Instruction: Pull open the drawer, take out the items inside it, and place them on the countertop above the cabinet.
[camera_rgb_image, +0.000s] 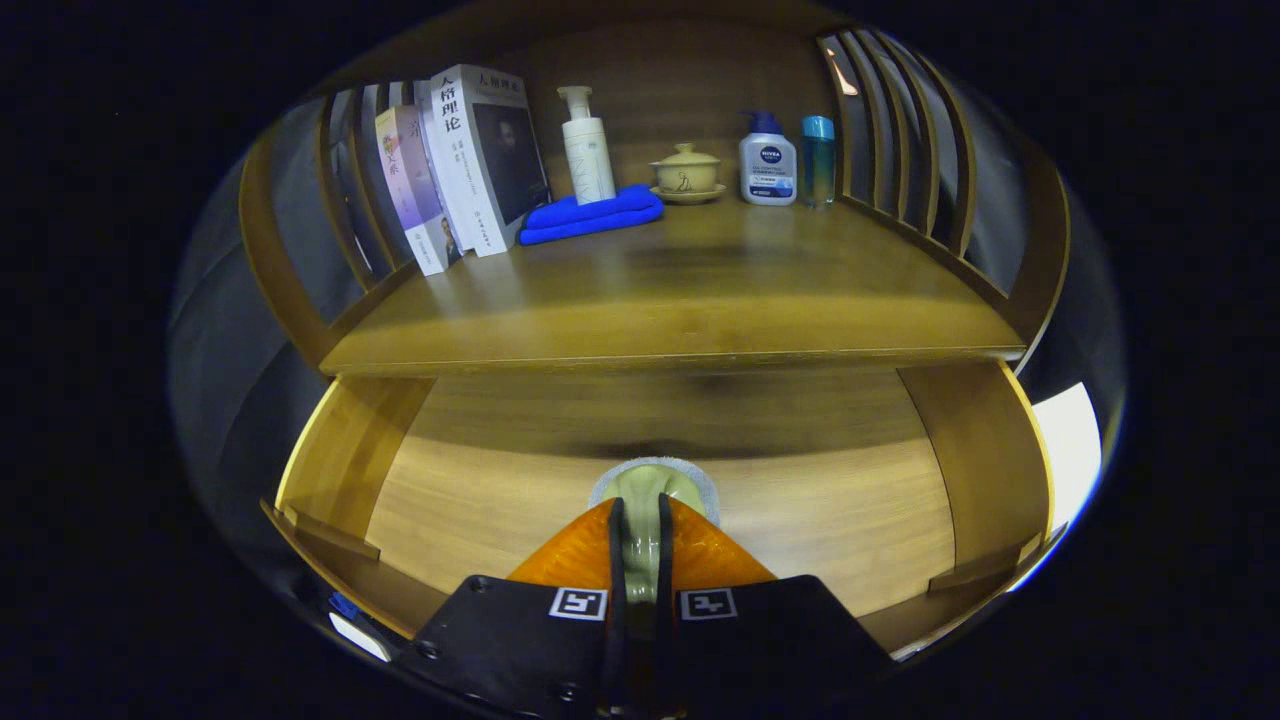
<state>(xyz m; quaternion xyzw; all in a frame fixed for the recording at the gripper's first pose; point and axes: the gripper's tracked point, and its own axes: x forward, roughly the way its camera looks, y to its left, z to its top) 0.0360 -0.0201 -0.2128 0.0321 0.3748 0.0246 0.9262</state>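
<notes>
Well beyond the gripper (640, 507), whose fingers pinch a pale green item (655, 480), the white book (487, 150) reads "人格理论" down its cover. The blue-capped bottle (768, 165) beside it carries a brand label. Two square coded tags (579, 602) sit behind the fingers.

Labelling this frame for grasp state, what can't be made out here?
- Pale green item between the fingers of the gripper, gripper view: the fingers cover most of it, so its shape and kind are unclear.
- Drawer front edge: hidden by the gripper body.
- Drawer back: shadowed under the countertop.
- Books behind the front one: covers hidden.
</notes>
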